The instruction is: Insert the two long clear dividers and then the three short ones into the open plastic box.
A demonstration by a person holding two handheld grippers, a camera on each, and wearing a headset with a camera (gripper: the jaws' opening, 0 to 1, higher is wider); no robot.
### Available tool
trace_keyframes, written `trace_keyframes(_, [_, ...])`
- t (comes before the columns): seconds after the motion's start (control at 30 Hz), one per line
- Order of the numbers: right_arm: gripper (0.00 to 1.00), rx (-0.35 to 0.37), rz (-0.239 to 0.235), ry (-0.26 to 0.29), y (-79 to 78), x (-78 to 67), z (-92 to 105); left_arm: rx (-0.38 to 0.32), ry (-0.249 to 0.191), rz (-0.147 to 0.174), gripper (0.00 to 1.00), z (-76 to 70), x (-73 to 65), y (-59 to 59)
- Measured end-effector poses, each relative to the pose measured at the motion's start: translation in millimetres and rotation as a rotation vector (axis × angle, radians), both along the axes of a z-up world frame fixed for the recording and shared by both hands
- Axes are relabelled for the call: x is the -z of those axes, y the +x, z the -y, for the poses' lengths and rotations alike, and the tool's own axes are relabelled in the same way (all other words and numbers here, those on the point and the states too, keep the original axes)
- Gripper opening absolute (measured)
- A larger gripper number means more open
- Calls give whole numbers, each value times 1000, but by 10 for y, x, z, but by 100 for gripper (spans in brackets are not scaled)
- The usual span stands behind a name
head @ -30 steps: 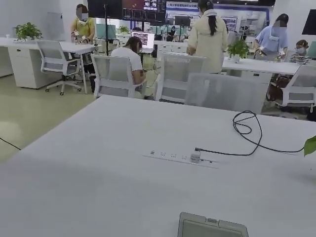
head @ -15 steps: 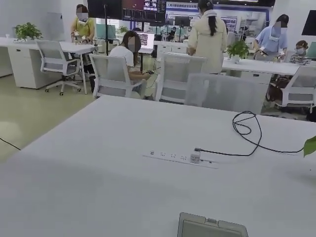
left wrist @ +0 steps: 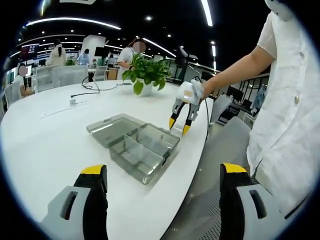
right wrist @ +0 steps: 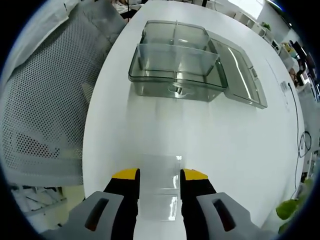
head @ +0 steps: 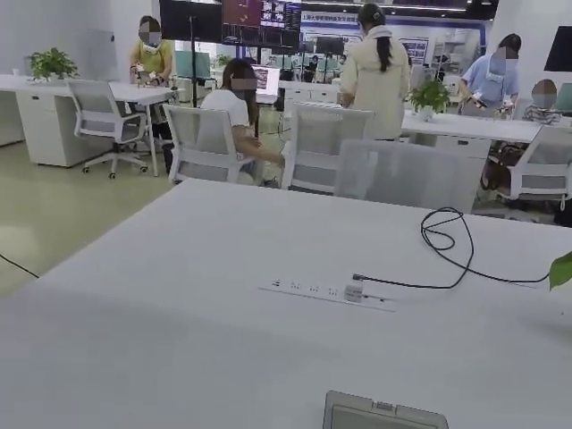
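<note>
A clear, smoke-tinted rectangular plastic box (right wrist: pixel 175 82) stands open near the rounded edge of a glossy white workbench (right wrist: pixel 210 140), its long axis running across the right gripper view and its flat hinged lid (right wrist: pixel 240 75) laid back on the tabletop beside it. Thin clear walls seem to split the inside into compartments, though how many cannot be told. Nearer the table edge, well apart from the box, flat clear plastic dividers (right wrist: pixel 159 192) lie on the white surface, glinting under the ceiling lights, their long sides pointing roughly toward the box.

The right gripper (right wrist: pixel 159 175), black with yellow tips, is over those dividers with its jaws a narrow gap apart. Whether the jaws touch the plastic cannot be told. In the left gripper view a hand holds it tips-down just beside the box's near corner. The left gripper (left wrist: pixel 162 170) hangs back from the table with its jaws spread wide and nothing between them.

A grey mesh chair back (right wrist: pixel 45 100) stands against the table edge. Farther along the bench are a leafy green plant in a white pot (left wrist: pixel 145 75), a recessed white power strip (head: pixel 326 291) and a looped black cable (head: pixel 447 241).
</note>
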State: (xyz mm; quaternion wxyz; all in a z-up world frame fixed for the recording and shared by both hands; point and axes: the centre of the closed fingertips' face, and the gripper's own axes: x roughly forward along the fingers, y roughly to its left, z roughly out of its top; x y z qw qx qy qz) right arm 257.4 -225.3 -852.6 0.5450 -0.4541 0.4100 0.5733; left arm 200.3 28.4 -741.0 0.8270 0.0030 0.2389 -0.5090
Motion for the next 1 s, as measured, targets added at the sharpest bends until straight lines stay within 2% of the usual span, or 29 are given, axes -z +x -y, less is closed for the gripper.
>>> trace_keyframes(0.33, [33, 38, 46, 62, 35, -282, -87, -8, -15, 9, 95, 4, -87, 32])
trace_keyframes(0.6, [33, 54, 98, 124, 17, -610, -245, -27, -34, 9, 92, 27, -187, 88])
trace_keyframes(0.83, [33, 54, 139, 164, 4, -861, -389, -58, -86, -3, 90, 73, -329, 171])
trace_keyframes(1.0, [33, 47, 179, 200, -18, -1085, -544, -100, -170, -50, 87, 164, -498, 249])
